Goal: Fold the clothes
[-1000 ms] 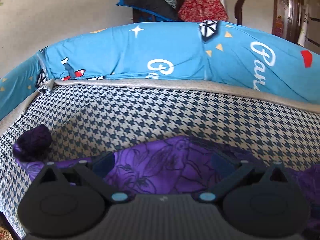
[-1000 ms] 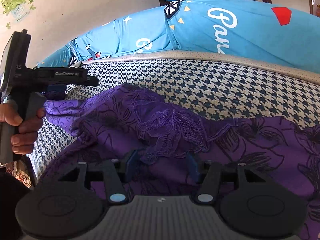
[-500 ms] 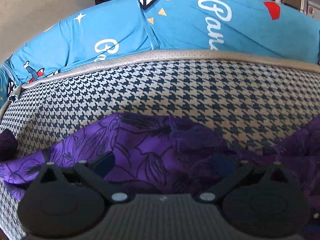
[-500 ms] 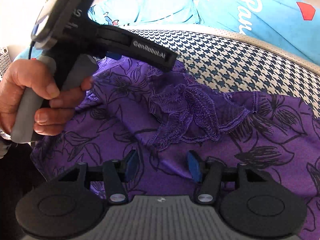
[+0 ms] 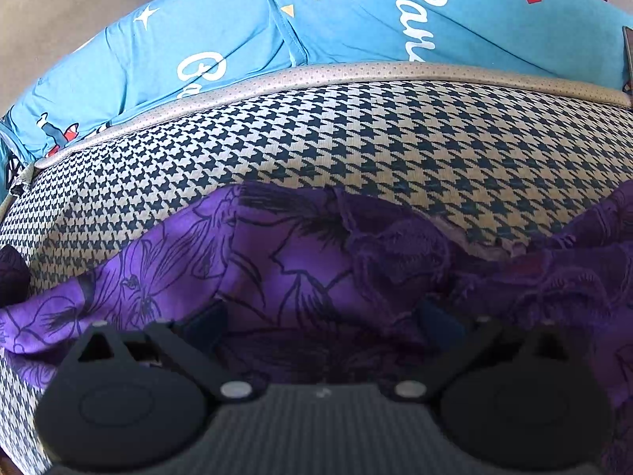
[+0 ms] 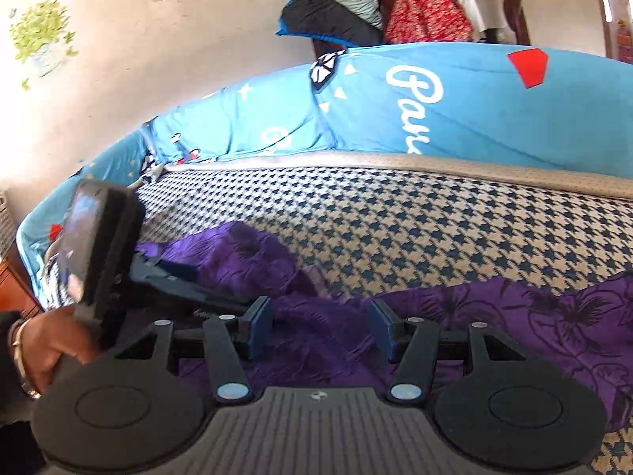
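A purple floral garment (image 6: 514, 316) lies rumpled across a houndstooth mattress (image 6: 395, 229), its lace part bunched between both tools. Over the last second the left gripper (image 5: 320, 324) has swung rightward along the cloth toward the lace; its jaws stand wide, holding nothing. The right gripper (image 6: 320, 328) has dropped low, jaws moderately apart, cloth between them, ungripped. Likely both are closing in to gather an edge for folding
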Available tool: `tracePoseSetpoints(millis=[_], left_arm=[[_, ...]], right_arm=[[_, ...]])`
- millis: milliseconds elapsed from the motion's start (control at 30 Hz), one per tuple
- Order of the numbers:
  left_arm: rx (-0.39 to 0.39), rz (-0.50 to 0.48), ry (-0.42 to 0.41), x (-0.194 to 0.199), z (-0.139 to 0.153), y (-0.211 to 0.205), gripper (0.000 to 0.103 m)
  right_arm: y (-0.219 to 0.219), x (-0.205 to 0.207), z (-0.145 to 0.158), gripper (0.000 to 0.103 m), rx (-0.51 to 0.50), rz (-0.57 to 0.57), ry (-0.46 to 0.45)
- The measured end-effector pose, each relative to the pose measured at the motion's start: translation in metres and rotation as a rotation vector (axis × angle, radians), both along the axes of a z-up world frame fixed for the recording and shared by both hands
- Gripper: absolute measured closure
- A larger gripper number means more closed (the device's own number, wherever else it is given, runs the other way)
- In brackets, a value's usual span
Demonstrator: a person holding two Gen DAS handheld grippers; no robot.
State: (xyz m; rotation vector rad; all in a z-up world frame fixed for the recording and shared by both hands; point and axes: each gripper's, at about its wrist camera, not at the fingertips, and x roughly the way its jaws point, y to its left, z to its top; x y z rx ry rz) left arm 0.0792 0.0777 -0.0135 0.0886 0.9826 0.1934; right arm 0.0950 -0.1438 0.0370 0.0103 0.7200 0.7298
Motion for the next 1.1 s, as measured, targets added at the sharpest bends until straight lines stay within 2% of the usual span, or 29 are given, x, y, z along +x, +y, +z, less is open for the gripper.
tracePoseSetpoints(millis=[100, 233, 833, 933, 967, 1000, 1100], left_arm=[[0.004, -0.009, -0.003, 0.000, -0.001, 0.000, 0.000], [0.001, -0.018, -0.007, -0.003, -0.002, 0.000, 0.000], [-0.014, -0.055, -0.001, -0.008, -0.004, 0.002, 0.000], [-0.014, -0.056, -0.001, -0.008, -0.004, 0.001, 0.000], [-0.015, -0.056, 0.000, -0.008, -0.004, 0.002, 0.000], [-0.019, -0.055, 0.000, -0.007, -0.004, 0.002, 0.000], [-0.039, -0.041, -0.007, -0.007, -0.001, 0.004, 0.000]], right_arm=[[0.004, 0.014, -0.003, 0.049, -0.064, -0.072, -0.046], [0.010, 0.026, -0.008, 0.049, -0.114, -0.071, -0.084], [0.039, 0.035, -0.054, 0.048, -0.310, 0.146, -0.085], [0.043, 0.033, -0.056, 0.057, -0.336, 0.139, -0.107], [0.045, 0.032, -0.057, 0.065, -0.345, 0.137, -0.114], [0.046, 0.031, -0.057, 0.078, -0.354, 0.135, -0.121], [0.047, 0.030, -0.057, 0.090, -0.363, 0.121, -0.141]])
